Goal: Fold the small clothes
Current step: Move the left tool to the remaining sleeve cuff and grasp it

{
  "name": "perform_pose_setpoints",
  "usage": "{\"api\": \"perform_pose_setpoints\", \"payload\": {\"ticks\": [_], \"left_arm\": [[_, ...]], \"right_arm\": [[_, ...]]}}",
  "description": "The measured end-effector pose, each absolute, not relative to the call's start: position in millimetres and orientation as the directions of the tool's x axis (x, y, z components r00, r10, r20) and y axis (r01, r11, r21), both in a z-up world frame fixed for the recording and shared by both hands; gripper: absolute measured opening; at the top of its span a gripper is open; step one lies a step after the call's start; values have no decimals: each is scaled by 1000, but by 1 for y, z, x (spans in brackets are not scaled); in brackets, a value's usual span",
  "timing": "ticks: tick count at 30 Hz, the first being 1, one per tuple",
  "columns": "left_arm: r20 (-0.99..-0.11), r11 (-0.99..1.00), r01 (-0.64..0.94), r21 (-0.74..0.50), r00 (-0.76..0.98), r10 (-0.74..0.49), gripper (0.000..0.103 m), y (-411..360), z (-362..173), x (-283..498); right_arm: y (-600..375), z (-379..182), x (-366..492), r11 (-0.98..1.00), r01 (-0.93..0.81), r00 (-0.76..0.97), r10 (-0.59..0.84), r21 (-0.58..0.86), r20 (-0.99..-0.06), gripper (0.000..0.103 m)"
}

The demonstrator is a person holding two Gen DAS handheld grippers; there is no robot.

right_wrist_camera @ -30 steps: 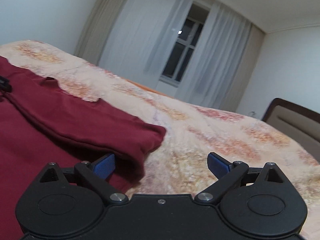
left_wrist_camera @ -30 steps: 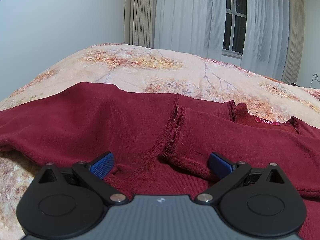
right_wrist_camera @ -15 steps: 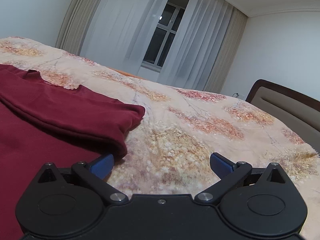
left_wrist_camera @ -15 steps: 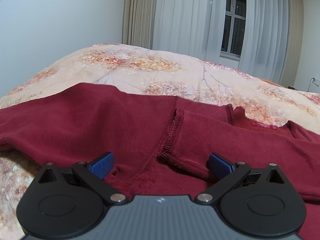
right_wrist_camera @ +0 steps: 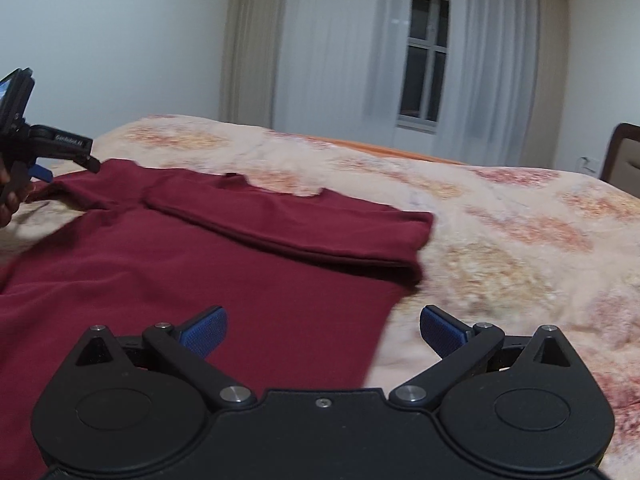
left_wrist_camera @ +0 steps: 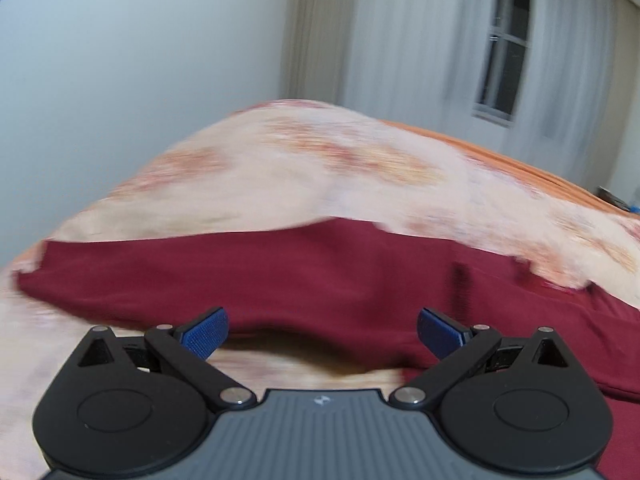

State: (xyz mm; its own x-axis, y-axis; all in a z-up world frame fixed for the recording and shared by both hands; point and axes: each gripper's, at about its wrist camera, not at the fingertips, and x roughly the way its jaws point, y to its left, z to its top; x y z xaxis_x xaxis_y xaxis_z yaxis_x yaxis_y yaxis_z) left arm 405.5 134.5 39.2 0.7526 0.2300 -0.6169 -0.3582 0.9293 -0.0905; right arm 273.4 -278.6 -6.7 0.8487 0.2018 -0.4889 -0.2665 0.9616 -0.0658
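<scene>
- Both claws are standing spread and holding nothing: your left gripper [left_wrist_camera: 322,334] is hovering with its blue pads wide apart over the near edge of the dark red shirt [left_wrist_camera: 320,280], and your right gripper [right_wrist_camera: 323,330] is gaping just as wide over the shirt's [right_wrist_camera: 224,280] right-hand edge, its left pad above cloth and its right pad above the floral bedspread [right_wrist_camera: 500,248].
- You are looking at the shirt lying spread on the bedspread [left_wrist_camera: 280,168], with one sleeve [right_wrist_camera: 304,220] folded in across the body.
- Your left wrist view is blurring heavily, so seams and the neckline are not readable there; it is showing bare bedspread between the pads below the shirt's edge.
- Your right wrist view is giving what the left cannot: the left gripper [right_wrist_camera: 46,174] seen from the side at the shirt's far left corner, with part of your hand [right_wrist_camera: 10,196] behind it.
- Farther off, both views are showing curtains [right_wrist_camera: 336,44] and a window [right_wrist_camera: 426,60]; only the right is catching a headboard [right_wrist_camera: 624,160].
</scene>
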Motion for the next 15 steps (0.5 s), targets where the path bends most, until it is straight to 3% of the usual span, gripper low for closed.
{"api": "perform_pose_setpoints", "payload": {"ticks": [6,12,15], "left_arm": [[-630,861,-498,-101,702,332,103,223,44,369],[-649,763,-601,-239,683,335,103,286,14,351],[-606,720,-600,-349,730,315,103,301,6,346]], "right_arm": [[-235,-9,263,945,-322,833,260,-46,-489,102],[-210,-19,265,939,-344,811,287,-18,-510,102],[-204,-25,267,940,-339,807,264,-47,-529,102]]}}
